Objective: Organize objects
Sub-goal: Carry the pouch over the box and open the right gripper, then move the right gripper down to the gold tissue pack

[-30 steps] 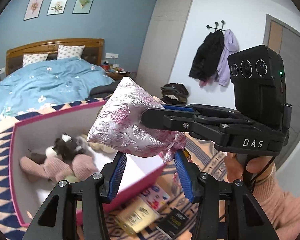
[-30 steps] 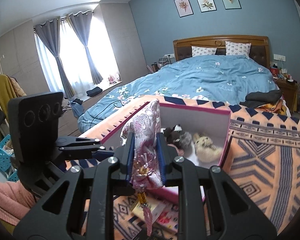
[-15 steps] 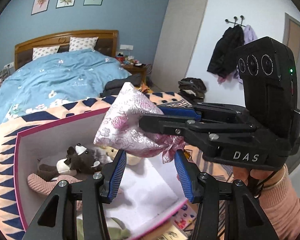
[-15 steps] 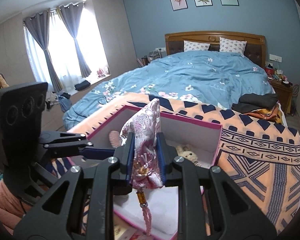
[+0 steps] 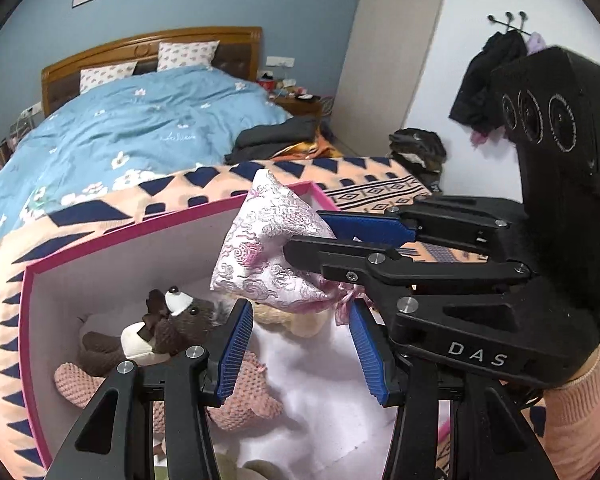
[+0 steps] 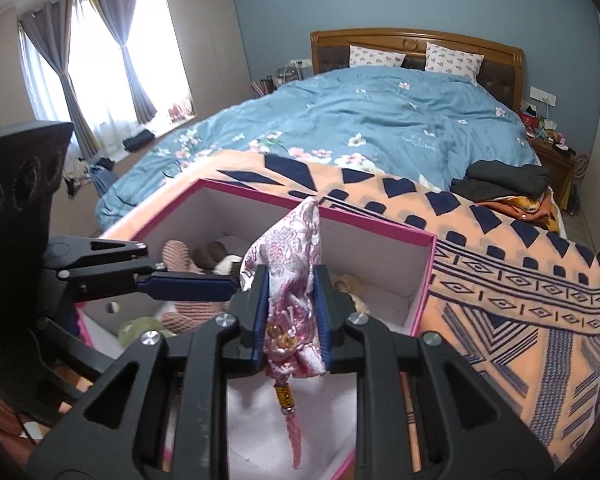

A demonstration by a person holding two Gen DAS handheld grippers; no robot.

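A pink-and-white brocade pouch with a tassel is held over the open pink-rimmed box. My right gripper is shut on the pouch, and also shows in the left wrist view. My left gripper is open and empty, just below the pouch and above the box. In the box lie a brown plush bear, a pink knitted toy and a beige plush.
The box stands on an orange-and-navy patterned blanket at the foot of a blue-quilted bed. Folded dark clothes lie at the bed's right edge. Coats hang on the wall.
Both grippers have moved forward over the box, with the pouch still held in the right one. More of the box's inside shows now, and the items below its front edge are out of view.
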